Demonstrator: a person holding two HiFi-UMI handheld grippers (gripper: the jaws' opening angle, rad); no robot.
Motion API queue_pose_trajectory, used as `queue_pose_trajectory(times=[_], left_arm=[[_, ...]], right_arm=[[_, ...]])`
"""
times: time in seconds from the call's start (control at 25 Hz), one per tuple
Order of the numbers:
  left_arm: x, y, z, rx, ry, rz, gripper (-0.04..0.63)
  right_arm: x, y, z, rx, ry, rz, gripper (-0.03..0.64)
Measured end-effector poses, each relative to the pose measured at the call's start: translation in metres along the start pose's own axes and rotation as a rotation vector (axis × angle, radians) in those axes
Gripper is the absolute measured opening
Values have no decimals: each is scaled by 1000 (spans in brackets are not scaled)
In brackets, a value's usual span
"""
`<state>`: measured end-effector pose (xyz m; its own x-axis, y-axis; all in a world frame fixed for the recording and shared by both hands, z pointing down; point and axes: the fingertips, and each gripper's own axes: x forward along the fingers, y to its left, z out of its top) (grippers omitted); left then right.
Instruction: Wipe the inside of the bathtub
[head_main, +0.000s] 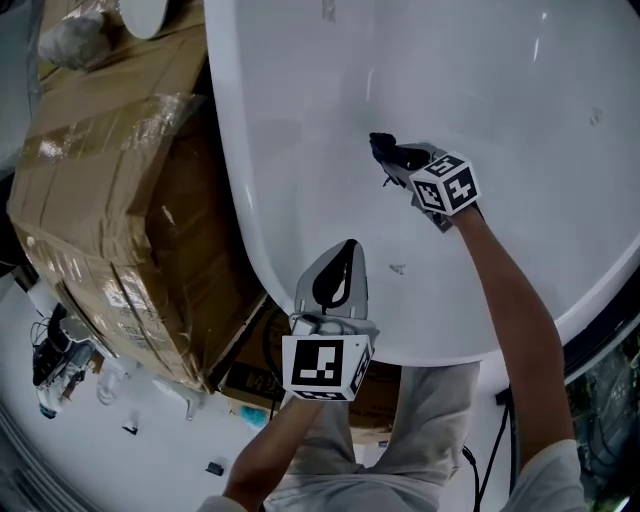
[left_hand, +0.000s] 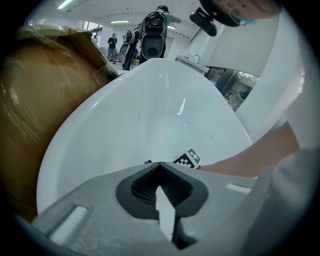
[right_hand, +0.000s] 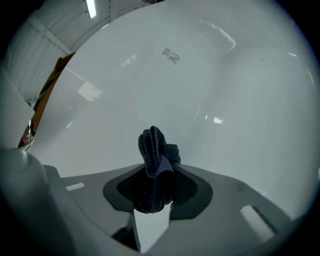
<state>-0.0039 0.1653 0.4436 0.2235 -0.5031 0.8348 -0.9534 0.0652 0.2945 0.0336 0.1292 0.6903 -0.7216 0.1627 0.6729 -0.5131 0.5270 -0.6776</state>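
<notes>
A white bathtub (head_main: 300, 150) fills the upper right of the head view. Inside it, my right gripper (head_main: 392, 158) is shut on a dark blue cloth (head_main: 381, 146), whose bunched end sticks out past the jaws (right_hand: 156, 150) close to the tub's inner wall (right_hand: 200, 90). My left gripper (head_main: 341, 270) hangs over the tub's near rim, jaws shut with nothing between them (left_hand: 160, 187). The right gripper's marker cube (left_hand: 187, 158) shows beyond the left jaws.
A large cardboard box wrapped in tape (head_main: 110, 210) stands against the tub's left side. Small items lie on the floor (head_main: 60, 360) at lower left. People stand far off (left_hand: 112, 45) in the room behind the tub.
</notes>
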Motion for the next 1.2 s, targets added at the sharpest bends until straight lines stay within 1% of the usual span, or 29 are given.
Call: queue_pose_trajectory(times=[0.16, 0.32, 0.6, 0.76, 0.88, 1.04, 1.2], left_arm=[[6, 3, -4, -9, 11, -14, -2], [13, 6, -3, -12, 16, -29, -2], [23, 16, -1, -26, 13, -26, -2], [21, 18, -2, -36, 15, -27, -2], [19, 21, -3, -39, 12, -25, -2], [16, 21, -2, -30, 12, -25, -2], [12, 21, -2, -43, 13, -18, -2]], right_arm=[[19, -6, -9, -24, 44, -11, 124], [35, -15, -17, 5, 56, -34, 124], [64, -22, -37, -3, 103, -57, 124], [75, -18, -49, 1, 128, -72, 124], [76, -6, -48, 21, 111, -48, 124], [69, 12, -50, -10, 132, 13, 124], [63, 28, -45, -41, 146, 63, 123]])
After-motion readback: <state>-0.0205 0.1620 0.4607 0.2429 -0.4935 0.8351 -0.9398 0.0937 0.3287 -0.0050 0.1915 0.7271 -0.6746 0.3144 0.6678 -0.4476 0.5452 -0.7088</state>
